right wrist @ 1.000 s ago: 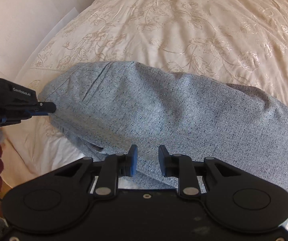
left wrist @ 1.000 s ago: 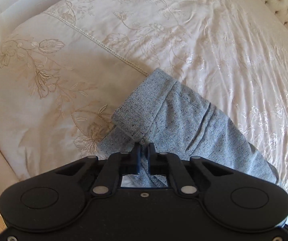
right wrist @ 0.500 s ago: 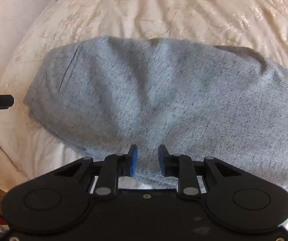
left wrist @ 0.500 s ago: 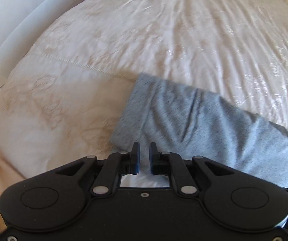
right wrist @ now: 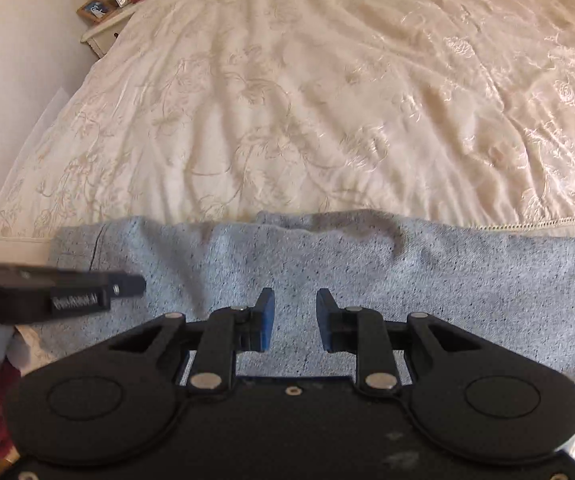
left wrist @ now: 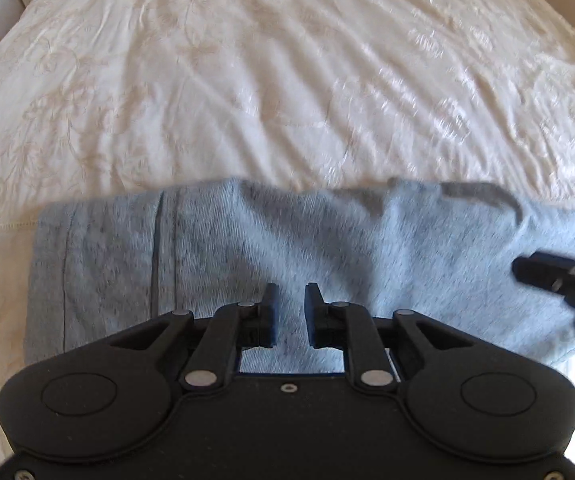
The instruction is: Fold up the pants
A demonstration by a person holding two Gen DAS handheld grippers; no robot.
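Pants (left wrist: 327, 248) lie lengthwise along bed (left wrist: 287, 80) near edge, under both unclamped grippers (left gripper (left wrist: 290, 308) opening, right gripper (right wrist: 292, 316) parted, neither pinching).

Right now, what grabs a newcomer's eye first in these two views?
The speckled grey-blue knit pants lie in a flat band across the near edge of the cream embroidered bedspread. The left gripper, opening with nothing between its fingers, and the right gripper both hover over them.
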